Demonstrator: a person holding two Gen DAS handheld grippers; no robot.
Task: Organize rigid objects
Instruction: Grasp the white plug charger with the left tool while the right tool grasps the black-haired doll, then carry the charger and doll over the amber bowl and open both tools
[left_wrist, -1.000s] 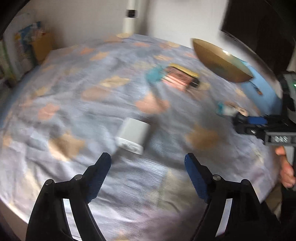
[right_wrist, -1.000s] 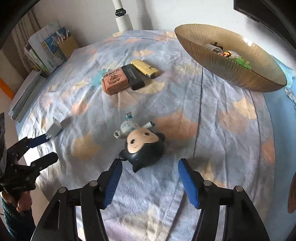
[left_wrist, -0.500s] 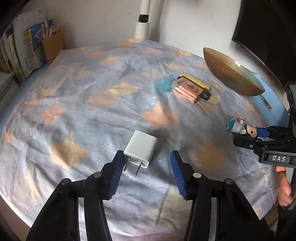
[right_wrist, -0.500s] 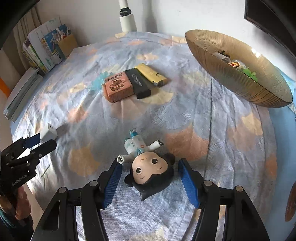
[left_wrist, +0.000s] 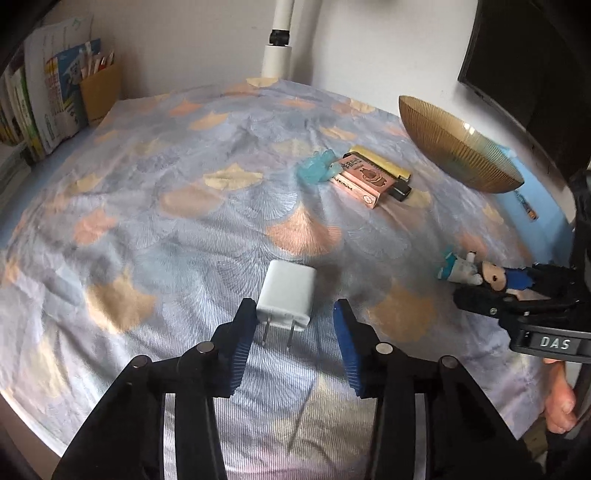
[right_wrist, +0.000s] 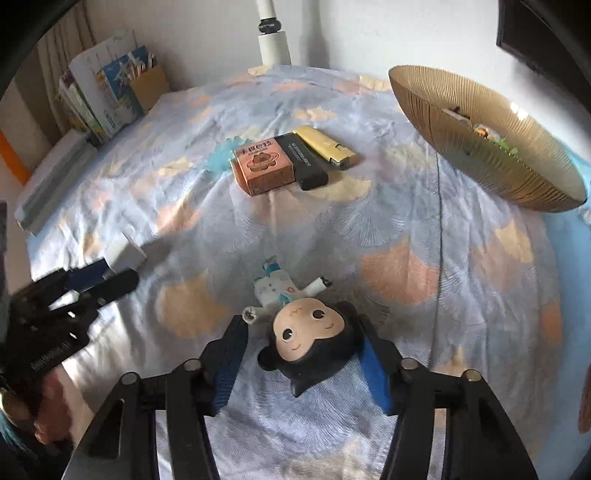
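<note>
charger (left_wrist: 286, 295) sits prongs toward your open left gripper (left_wrist: 293, 334); your right gripper (right_wrist: 301, 354), also open, straddles the doll's head (right_wrist: 314, 338) for an easy pinch.

White wall (left_wrist: 192, 44) behind a patterned tablecloth (left_wrist: 155, 206).

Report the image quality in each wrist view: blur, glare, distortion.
Left wrist view: sharp on the white charger, fisheye bending at the edges, soft sheen on the bedspread. Right wrist view: the doll is crisp, the left gripper is motion-blurred, and a bright glare spot sits on the gold bowl.
</note>
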